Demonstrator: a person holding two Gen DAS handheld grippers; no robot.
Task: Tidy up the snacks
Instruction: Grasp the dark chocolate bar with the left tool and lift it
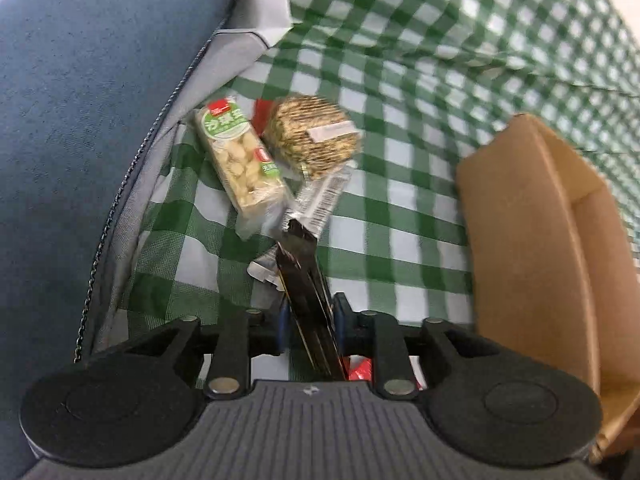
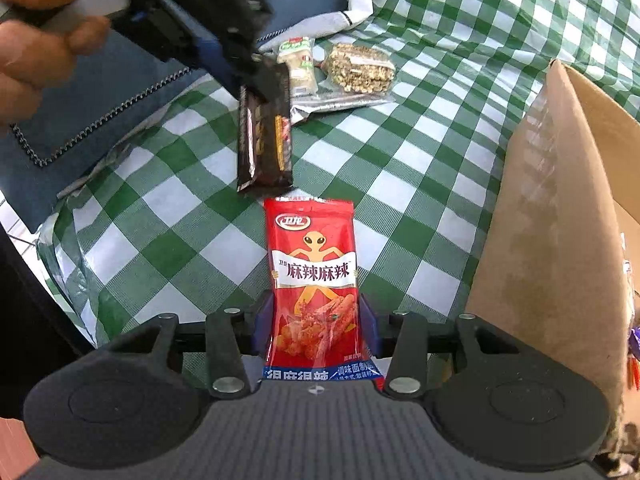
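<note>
My left gripper [image 1: 310,314] is shut on a dark brown snack bar [image 1: 306,292] and holds it above the checked cloth; the right wrist view shows the bar [image 2: 264,140] hanging from that gripper [image 2: 256,74]. My right gripper [image 2: 316,328] is shut on a red spicy-strip packet [image 2: 314,276] held flat over the cloth. A green-labelled nut bar [image 1: 240,160], a round seed cake [image 1: 314,136] and a clear wrapper [image 1: 320,196] lie on the cloth near a blue bag [image 1: 80,120].
A green-and-white checked cloth [image 2: 420,140] covers the table. An open cardboard box [image 1: 540,248] stands at the right, also in the right wrist view [image 2: 560,220]. The blue zipped bag [image 2: 100,92] lies at the left. A white wrapper [image 1: 266,4] sits at the back.
</note>
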